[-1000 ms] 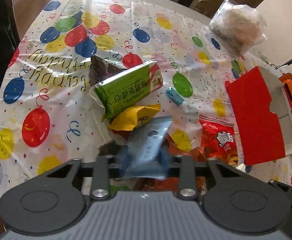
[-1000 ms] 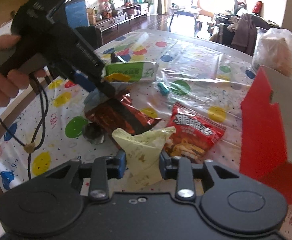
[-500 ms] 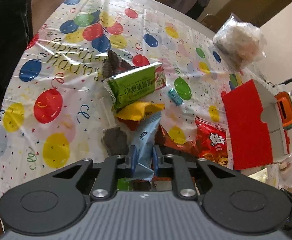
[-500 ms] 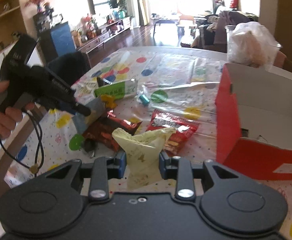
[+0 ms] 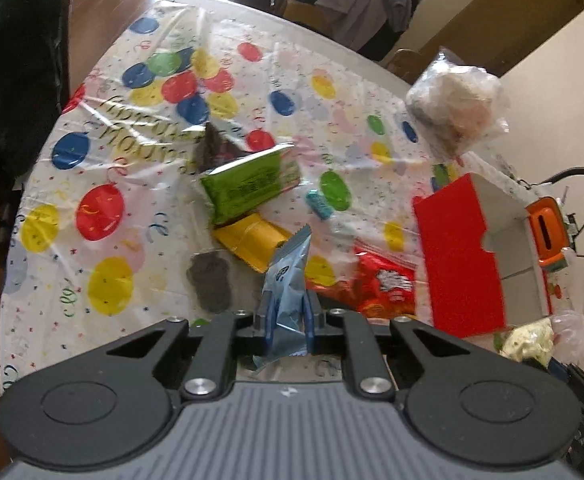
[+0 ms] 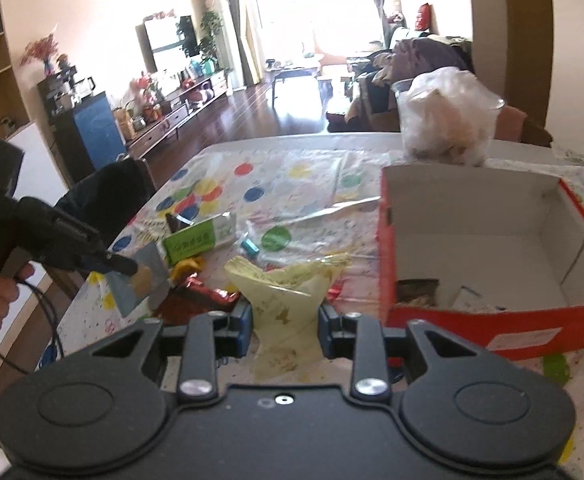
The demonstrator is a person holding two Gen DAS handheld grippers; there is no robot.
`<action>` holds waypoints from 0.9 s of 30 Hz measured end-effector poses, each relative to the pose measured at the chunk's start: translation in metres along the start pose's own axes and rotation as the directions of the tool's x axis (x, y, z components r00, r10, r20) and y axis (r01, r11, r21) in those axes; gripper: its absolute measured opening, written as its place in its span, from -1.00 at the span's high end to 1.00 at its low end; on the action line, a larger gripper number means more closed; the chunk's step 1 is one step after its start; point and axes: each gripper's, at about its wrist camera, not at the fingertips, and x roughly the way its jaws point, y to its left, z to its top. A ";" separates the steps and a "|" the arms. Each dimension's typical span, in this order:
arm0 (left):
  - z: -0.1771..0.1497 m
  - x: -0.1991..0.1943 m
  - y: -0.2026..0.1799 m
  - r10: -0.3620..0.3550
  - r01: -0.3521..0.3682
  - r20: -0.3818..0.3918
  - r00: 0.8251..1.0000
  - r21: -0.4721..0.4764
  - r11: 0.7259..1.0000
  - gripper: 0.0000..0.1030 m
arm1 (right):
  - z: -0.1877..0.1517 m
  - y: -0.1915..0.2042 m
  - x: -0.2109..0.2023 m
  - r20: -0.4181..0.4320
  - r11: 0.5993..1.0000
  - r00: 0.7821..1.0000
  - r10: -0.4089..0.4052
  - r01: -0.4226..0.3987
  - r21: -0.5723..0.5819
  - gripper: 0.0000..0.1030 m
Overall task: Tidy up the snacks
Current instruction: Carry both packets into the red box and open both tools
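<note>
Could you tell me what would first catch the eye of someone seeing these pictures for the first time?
Probably the bright balloon tablecloth strewn with snack packs, and the open red box at its right side. Next, each gripper holds a packet off the table: the left gripper is shut on a pale blue packet, the right gripper on a pale yellow packet.

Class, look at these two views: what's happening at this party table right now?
A person is sorting snacks with two handheld tongs. The left tongs are shut on a pale blue packet, lifted off the table. The right tongs grip a pale yellow packet beside the open red box. More snacks lie on the balloon tablecloth.
</note>
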 end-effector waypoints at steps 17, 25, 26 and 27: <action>0.017 -0.019 -0.114 -0.106 0.097 0.066 0.992 0.130 0.987 0.73 | 0.038 -0.079 -0.025 0.062 0.996 0.995 -0.072 0.069 0.056 0.42; 0.024 0.006 -0.195 -0.147 0.130 0.064 0.987 0.213 0.968 0.73 | 0.055 -0.138 -0.022 0.043 0.990 0.992 -0.117 0.114 0.077 0.42; 0.024 0.011 -0.204 -0.149 0.132 0.061 0.987 0.221 0.966 0.73 | 0.056 -0.146 -0.020 0.037 0.990 0.992 -0.119 0.116 0.082 0.42; 0.025 0.016 -0.213 -0.149 0.132 0.058 0.987 0.227 0.965 0.73 | 0.058 -0.155 -0.018 0.029 0.989 0.992 -0.123 0.120 0.091 0.42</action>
